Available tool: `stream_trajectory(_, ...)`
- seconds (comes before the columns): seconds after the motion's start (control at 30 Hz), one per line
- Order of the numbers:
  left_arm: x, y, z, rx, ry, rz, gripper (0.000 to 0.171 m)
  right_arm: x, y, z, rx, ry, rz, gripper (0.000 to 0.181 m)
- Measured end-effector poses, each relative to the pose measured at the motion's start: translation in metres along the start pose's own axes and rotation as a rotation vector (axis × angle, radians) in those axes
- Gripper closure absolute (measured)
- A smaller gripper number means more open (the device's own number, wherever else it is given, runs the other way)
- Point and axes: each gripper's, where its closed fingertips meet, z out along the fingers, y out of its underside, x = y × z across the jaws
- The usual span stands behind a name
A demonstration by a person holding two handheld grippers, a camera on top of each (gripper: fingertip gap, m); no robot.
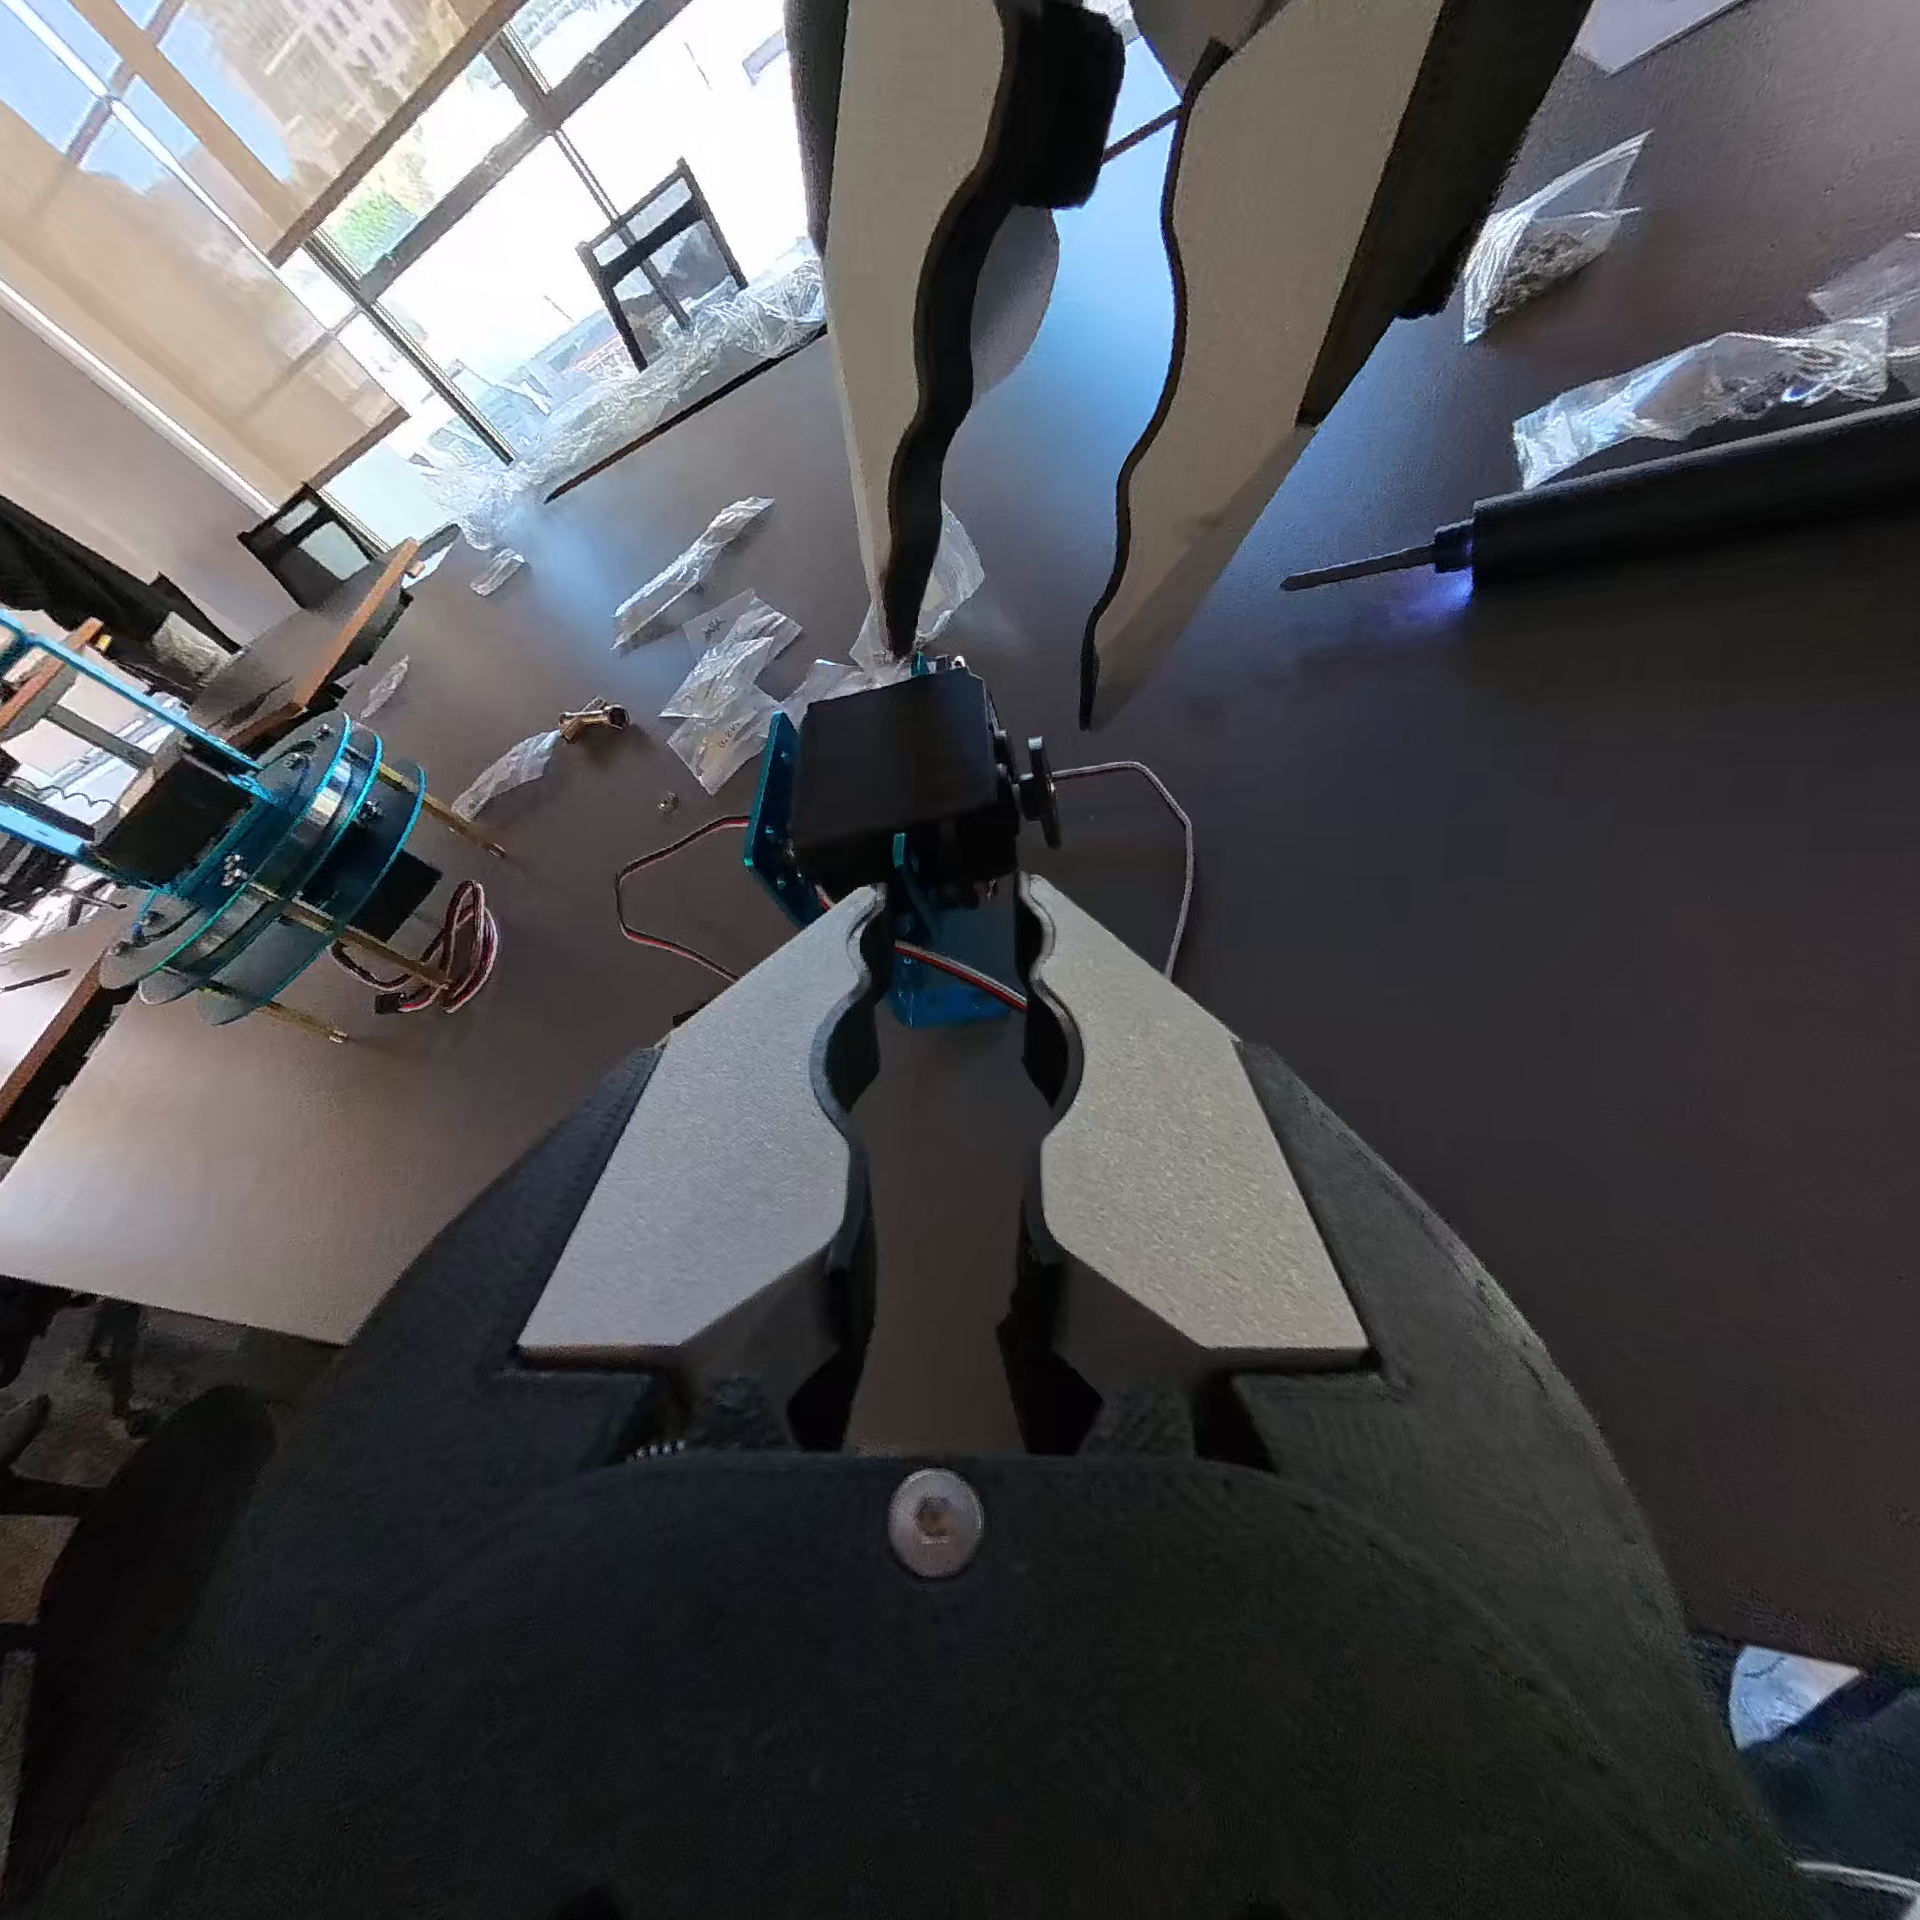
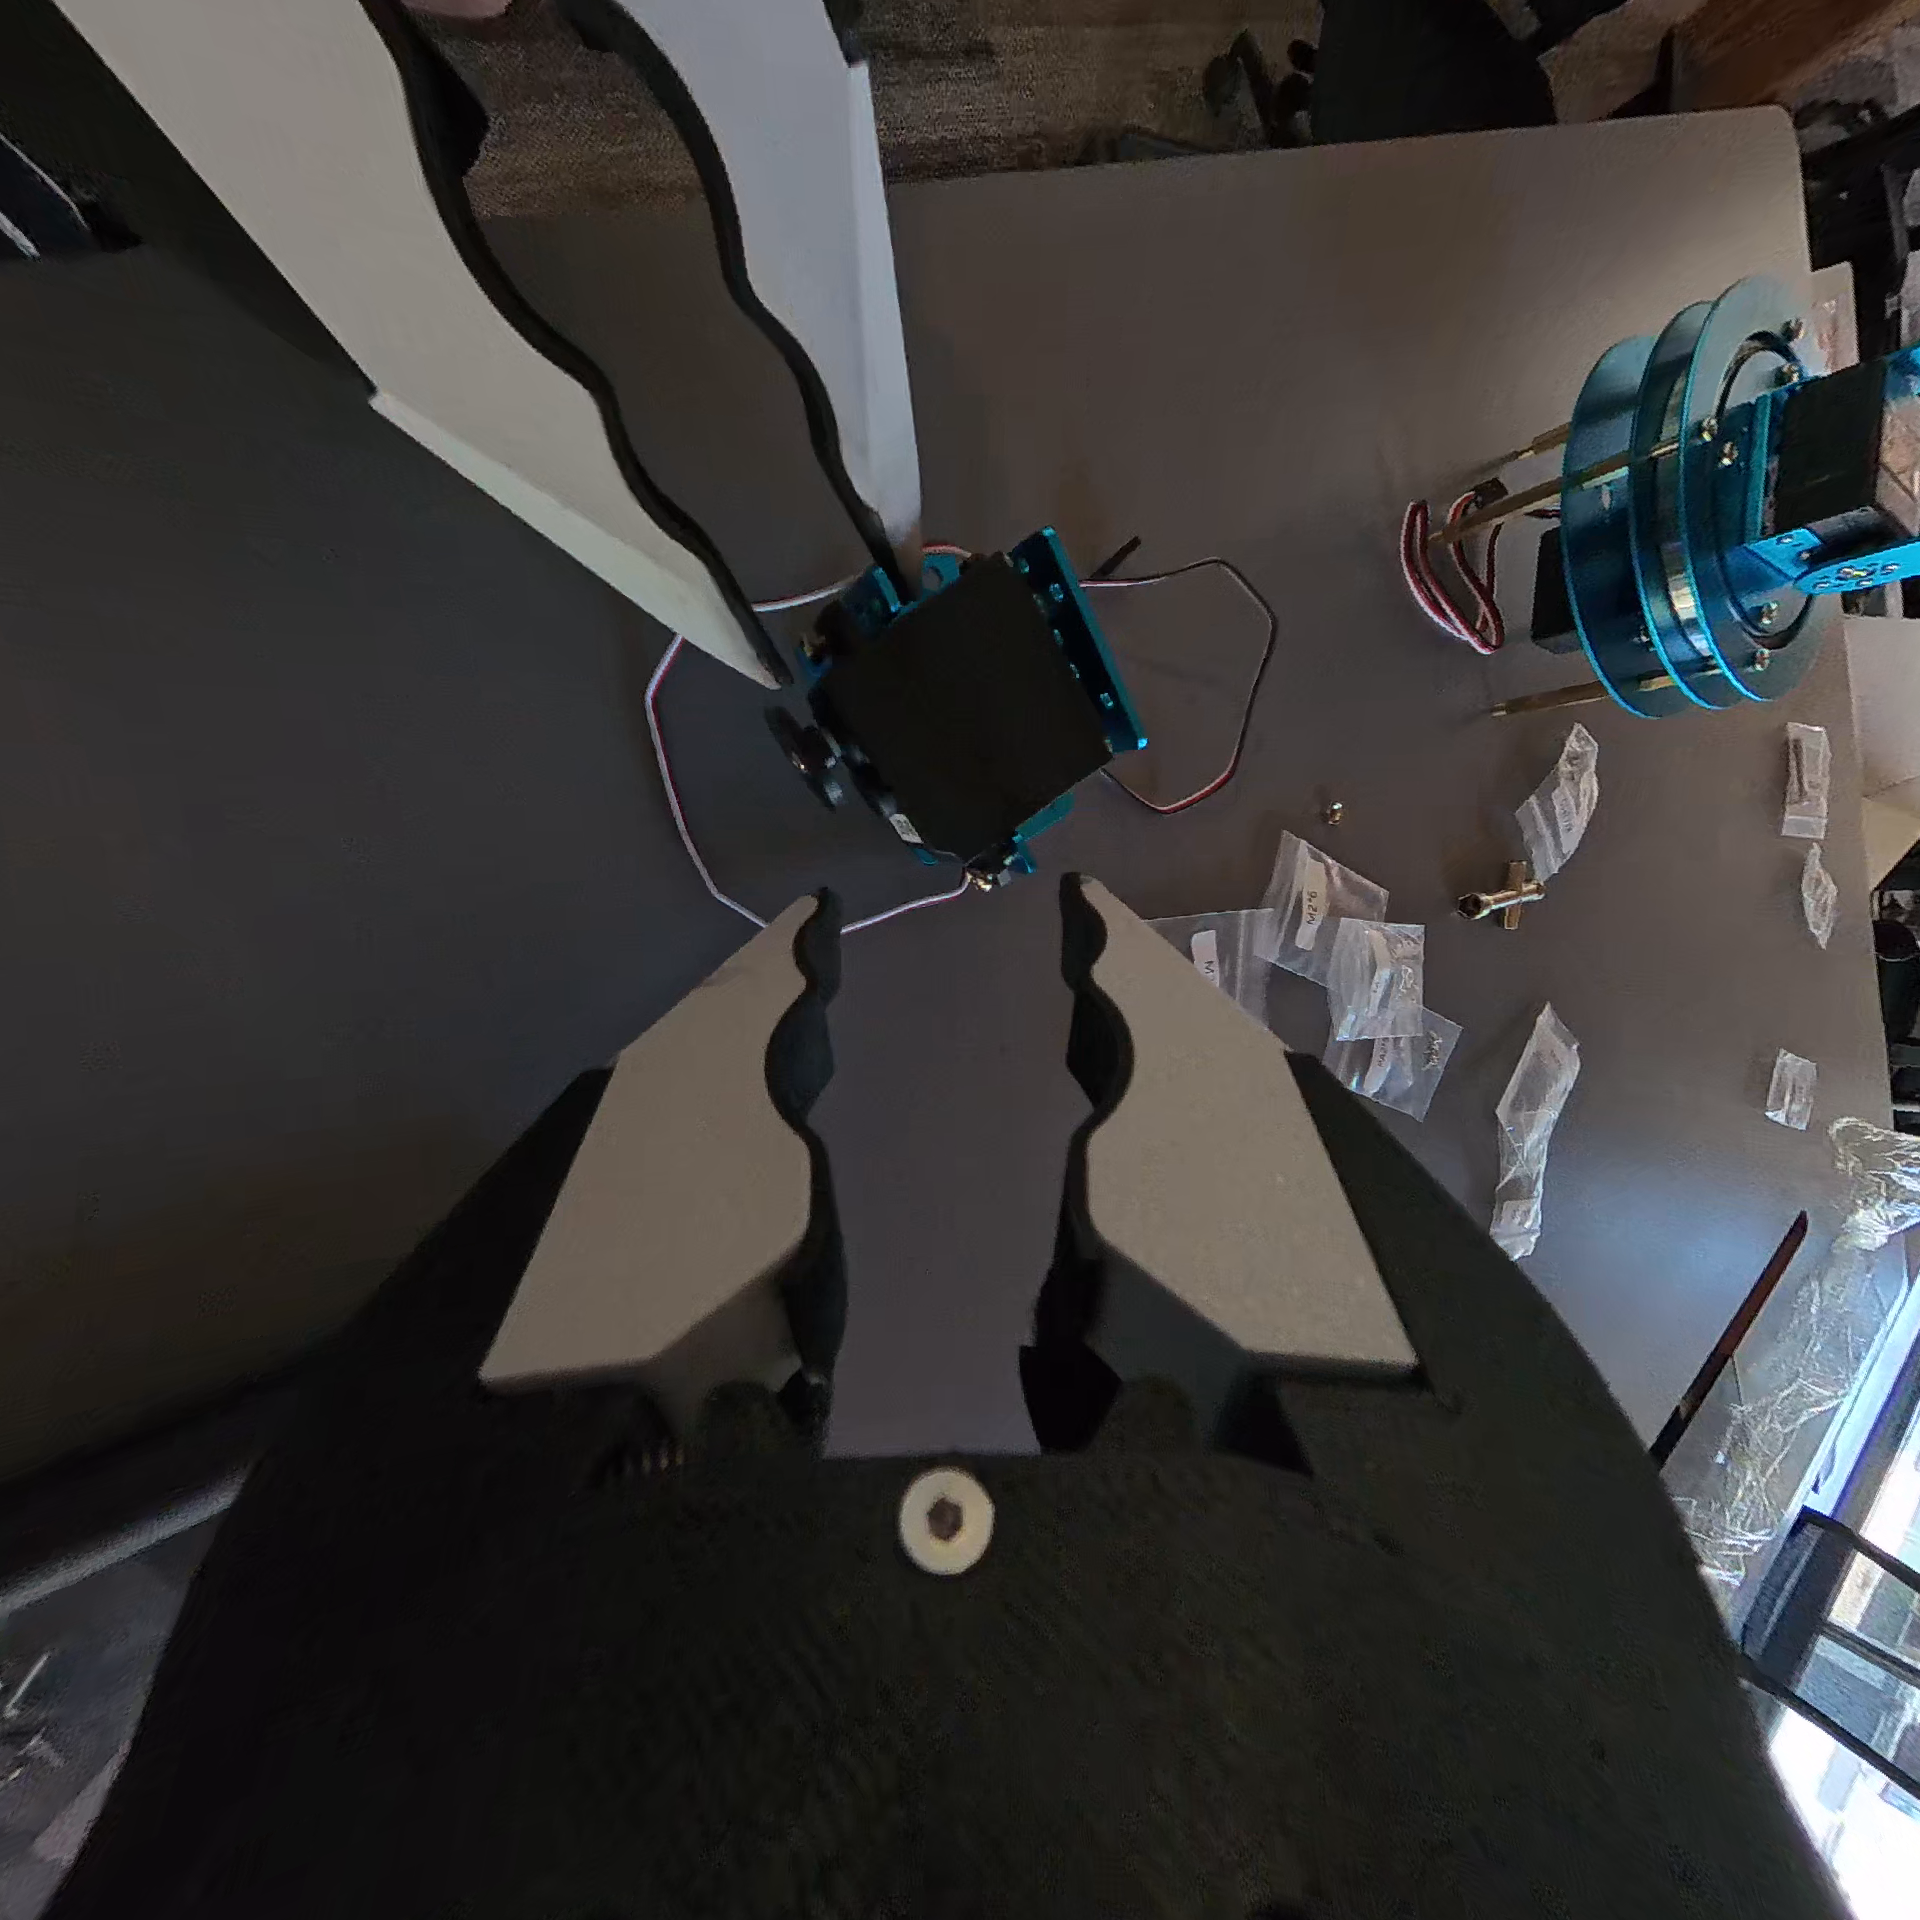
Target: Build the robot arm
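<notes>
A black servo point(image 1: 894, 779) sits in a blue metal bracket point(image 1: 940, 987) on the dark table point(image 1: 1507, 935), with red, black and white wires trailing from it. My left gripper point(image 1: 951, 899) is shut on the bracket's lower part. It comes in from the upper left in the right wrist view point(image 2: 828, 621), pinching the bracket point(image 2: 1091, 644) behind the servo point(image 2: 956, 717). My right gripper point(image 2: 948, 891) is open and empty, its tips just short of the servo's near corner. It hangs above the servo in the left wrist view point(image 1: 992, 681).
A blue round disc assembly point(image 1: 281, 862) on brass posts stands to one side point(image 2: 1704, 520). Several small clear bags point(image 2: 1351, 956), a brass cross wrench point(image 2: 1496, 894) and a loose nut point(image 2: 1333, 810) lie nearby. A black powered screwdriver point(image 1: 1662, 509) lies on the table. Bubble wrap point(image 1: 665, 364) sits by the window. My right fingertips sit around 5 cm from my left ones.
</notes>
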Motion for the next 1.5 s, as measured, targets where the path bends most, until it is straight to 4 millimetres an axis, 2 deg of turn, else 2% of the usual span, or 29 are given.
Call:
stream_trajectory(0.13,-0.002,0.0,0.002,0.0,-0.01,0.016,0.16,0.0,0.001,0.001,0.006,0.0,-0.008,0.141)
stream_trajectory(0.33,-0.004,0.003,0.002,-0.009,-0.005,0.018,0.16,0.002,-0.003,0.003,0.019,0.0,-0.035,0.144)
stream_trajectory(0.6,-0.011,0.009,0.004,-0.031,0.062,-0.008,0.161,0.003,-0.005,0.001,0.028,-0.001,-0.058,0.166)
stream_trajectory(1.5,-0.018,0.009,0.01,-0.009,0.149,-0.046,0.161,0.009,-0.006,0.002,0.015,-0.068,0.048,0.17)
